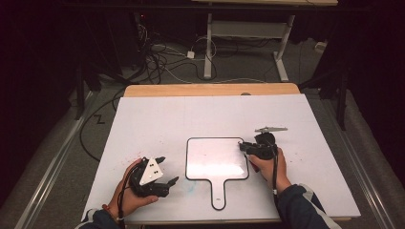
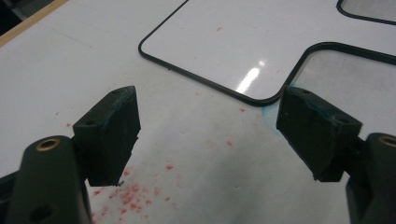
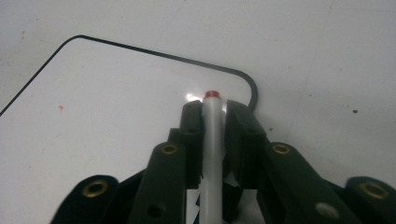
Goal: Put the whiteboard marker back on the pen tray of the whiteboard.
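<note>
A white paddle-shaped whiteboard (image 1: 215,162) with a black rim lies flat on the white table (image 1: 157,119), handle toward me. My right gripper (image 1: 242,146) is at the board's far right corner, shut on a white marker (image 3: 213,140). The marker's red tip (image 3: 212,94) sticks out past the jaws, just over the board (image 3: 116,93). My left gripper (image 1: 169,169) rests on the table left of the board, open, with nothing between its pads (image 2: 112,135). The board's corner (image 2: 224,42) lies just ahead of it.
Red specks (image 2: 135,191) dot the table under the left gripper. A thin grey piece (image 1: 271,129) sits just beyond the right gripper. The table's wooden back edge (image 1: 210,89) faces a floor with loose cables (image 1: 157,57) and desk legs (image 1: 208,47).
</note>
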Motion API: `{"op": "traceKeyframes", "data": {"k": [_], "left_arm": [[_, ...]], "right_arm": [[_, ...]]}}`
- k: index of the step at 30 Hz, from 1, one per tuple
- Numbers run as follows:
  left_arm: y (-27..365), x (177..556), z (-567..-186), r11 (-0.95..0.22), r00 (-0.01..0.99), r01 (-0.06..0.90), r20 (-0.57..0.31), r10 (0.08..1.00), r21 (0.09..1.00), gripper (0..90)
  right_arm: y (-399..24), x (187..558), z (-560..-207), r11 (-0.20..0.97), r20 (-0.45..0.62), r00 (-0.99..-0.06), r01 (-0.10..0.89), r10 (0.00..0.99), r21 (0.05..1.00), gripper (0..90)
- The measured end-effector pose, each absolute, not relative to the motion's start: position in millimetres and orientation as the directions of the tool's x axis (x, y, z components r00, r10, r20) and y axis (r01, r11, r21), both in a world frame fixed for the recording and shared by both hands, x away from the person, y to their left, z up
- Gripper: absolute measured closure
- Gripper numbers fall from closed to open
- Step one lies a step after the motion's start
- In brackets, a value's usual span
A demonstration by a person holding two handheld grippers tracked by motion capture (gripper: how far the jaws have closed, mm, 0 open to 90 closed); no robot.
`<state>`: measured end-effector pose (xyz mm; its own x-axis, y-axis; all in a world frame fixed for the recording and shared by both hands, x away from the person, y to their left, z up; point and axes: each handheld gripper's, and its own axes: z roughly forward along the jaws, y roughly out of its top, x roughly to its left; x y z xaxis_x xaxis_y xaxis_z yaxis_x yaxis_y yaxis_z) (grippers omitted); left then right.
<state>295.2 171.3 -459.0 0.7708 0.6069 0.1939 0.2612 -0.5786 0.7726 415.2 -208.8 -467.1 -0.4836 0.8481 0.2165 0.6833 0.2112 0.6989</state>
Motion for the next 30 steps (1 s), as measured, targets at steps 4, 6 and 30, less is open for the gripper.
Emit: {"op": "traceKeyframes", "data": {"k": [4,6,30], "left_arm": [[170.5,295.4,-459.5,-0.581,0.773,0.262,0.193,0.604,0.771,20.9],[170.4,295.6,-459.7,-0.583,0.774,0.261,0.194,0.603,0.769,20.9],[175.4,295.4,-456.1,-0.585,0.747,0.254,0.228,0.624,0.77,20.0]], "right_arm": [[-203.9,413.7,-465.7,0.292,0.086,-0.485,0.649,0.87,0.702,65.5],[-203.3,414.3,-466.7,0.322,0.049,-0.491,0.639,0.87,0.698,66.5],[-223.6,399.1,-440.8,0.379,-0.038,-0.606,0.446,0.794,0.811,46.9]]}}
